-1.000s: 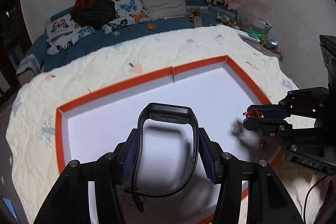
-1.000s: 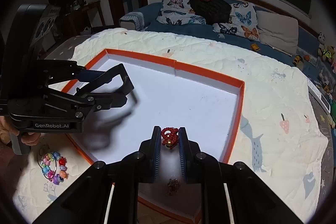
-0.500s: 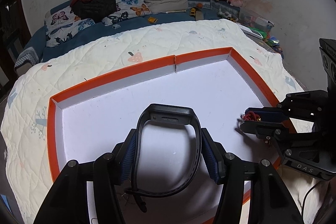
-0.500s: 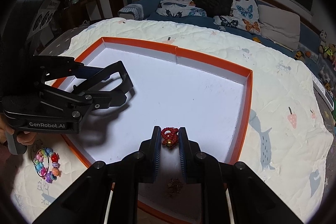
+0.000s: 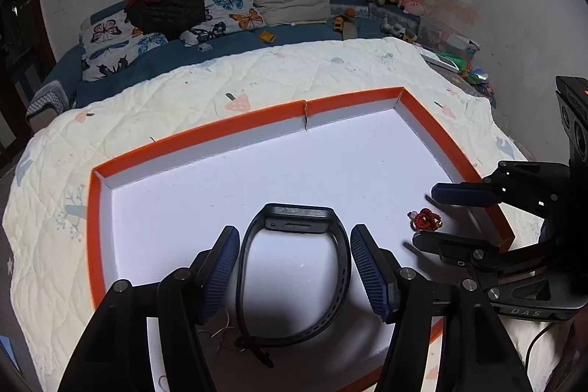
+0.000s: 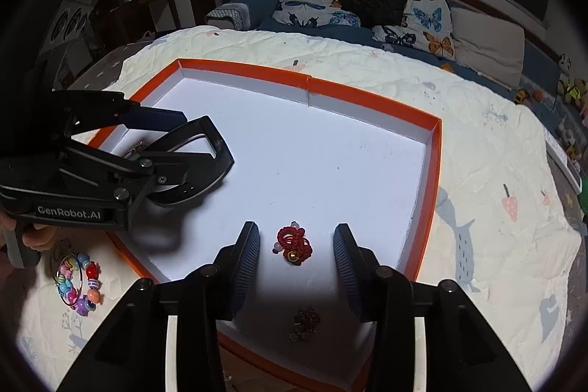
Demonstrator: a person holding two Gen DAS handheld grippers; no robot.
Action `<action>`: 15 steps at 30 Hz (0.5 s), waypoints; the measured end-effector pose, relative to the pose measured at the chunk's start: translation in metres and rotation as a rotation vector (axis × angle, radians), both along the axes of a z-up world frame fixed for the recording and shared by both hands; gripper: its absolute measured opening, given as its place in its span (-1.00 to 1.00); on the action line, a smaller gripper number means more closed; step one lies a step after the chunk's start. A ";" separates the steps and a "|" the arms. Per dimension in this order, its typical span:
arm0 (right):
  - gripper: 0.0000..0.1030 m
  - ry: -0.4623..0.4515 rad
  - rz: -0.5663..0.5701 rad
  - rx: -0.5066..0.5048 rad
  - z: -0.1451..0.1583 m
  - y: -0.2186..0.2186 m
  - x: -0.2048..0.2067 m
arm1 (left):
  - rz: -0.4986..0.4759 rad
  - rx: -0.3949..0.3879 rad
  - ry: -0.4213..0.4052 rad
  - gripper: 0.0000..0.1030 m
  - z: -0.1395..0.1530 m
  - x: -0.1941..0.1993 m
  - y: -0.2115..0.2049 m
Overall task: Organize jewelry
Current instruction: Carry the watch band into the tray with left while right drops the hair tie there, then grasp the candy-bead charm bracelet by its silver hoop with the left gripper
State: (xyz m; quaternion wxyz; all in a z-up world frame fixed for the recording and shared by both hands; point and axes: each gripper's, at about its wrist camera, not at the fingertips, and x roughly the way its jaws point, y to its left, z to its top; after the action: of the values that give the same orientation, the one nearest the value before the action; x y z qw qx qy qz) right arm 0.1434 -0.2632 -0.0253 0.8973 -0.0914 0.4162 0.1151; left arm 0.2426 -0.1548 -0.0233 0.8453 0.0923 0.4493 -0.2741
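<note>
Orange-rimmed tray (image 5: 205,146) on the bed quilt (image 5: 55,226) as landmark. Inside it, black watch (image 5: 294,267) lying flat between the left claw (image 5: 294,267) pads, jaws just opened, not touching; strap end partly hidden by a finger. Near the tray's right wall, red knotted bracelet (image 6: 294,242) loose on the white floor between the right claw (image 6: 296,256) pads, jaws just widened. Dim brownish cluster (image 6: 304,323) at the near edge, hard to identify. Beaded bracelet (image 6: 78,282) outside, left of the tray.

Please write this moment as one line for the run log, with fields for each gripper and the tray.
left gripper: open, watch between, jaws just opening | right gripper: open, red knot charm released, jaws just opening | tray: holds both
</note>
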 end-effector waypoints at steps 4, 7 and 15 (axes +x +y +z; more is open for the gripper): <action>-0.07 -0.028 -0.003 -0.017 0.009 0.001 -0.011 | 0.014 -0.008 -0.024 0.30 0.015 -0.010 0.008; 0.01 -0.051 0.001 -0.019 0.016 0.003 -0.023 | 0.024 -0.027 -0.053 0.44 0.031 -0.026 0.020; 0.20 -0.083 0.007 0.000 0.024 0.007 -0.062 | 0.041 -0.055 -0.077 0.49 0.046 -0.091 0.059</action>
State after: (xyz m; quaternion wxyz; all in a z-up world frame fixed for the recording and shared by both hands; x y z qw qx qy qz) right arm 0.0812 -0.2558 -0.0014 0.9135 -0.0974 0.3782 0.1142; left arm 0.1517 -0.0963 0.0232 0.8697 0.0701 0.4105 -0.2650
